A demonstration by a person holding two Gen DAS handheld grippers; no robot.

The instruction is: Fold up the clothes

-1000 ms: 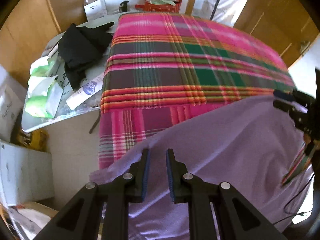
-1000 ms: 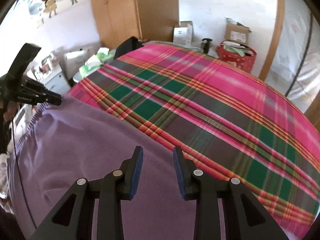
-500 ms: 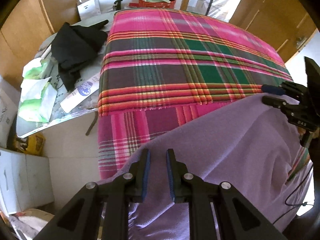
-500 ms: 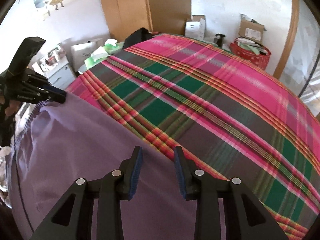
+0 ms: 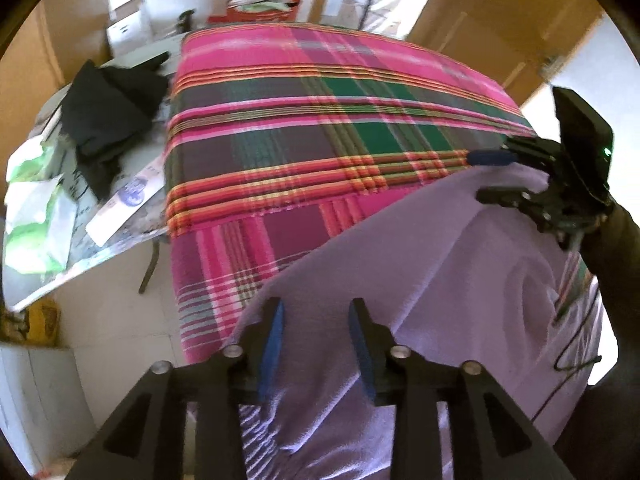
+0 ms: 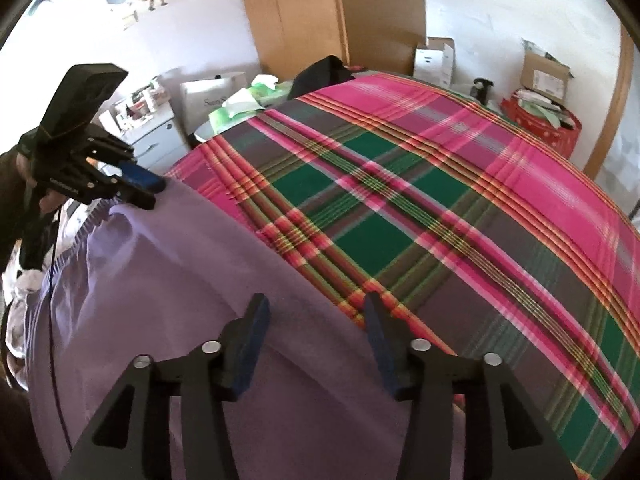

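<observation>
Left wrist view first: the plaid bedspread (image 5: 320, 128), pink, green and grey, covers the bed. Spread over its near corner lies the lilac garment (image 5: 420, 280), draping off the edge towards the floor, ribbed hem lowest. Both tongs stand wide, nothing between them: the left gripper (image 5: 316, 332) hovers over the garment's edge, the right gripper (image 6: 314, 328) over the line where lilac meets plaid. Beside the bed, a cluttered side table (image 5: 100, 244) carries a black cloth (image 5: 108, 120) and green-and-white packets (image 5: 36, 216). Far back, a red basket (image 6: 540, 120) and cardboard boxes (image 6: 434, 60). A white bag (image 6: 212, 96) bears lettering, too blurred to read.
</observation>
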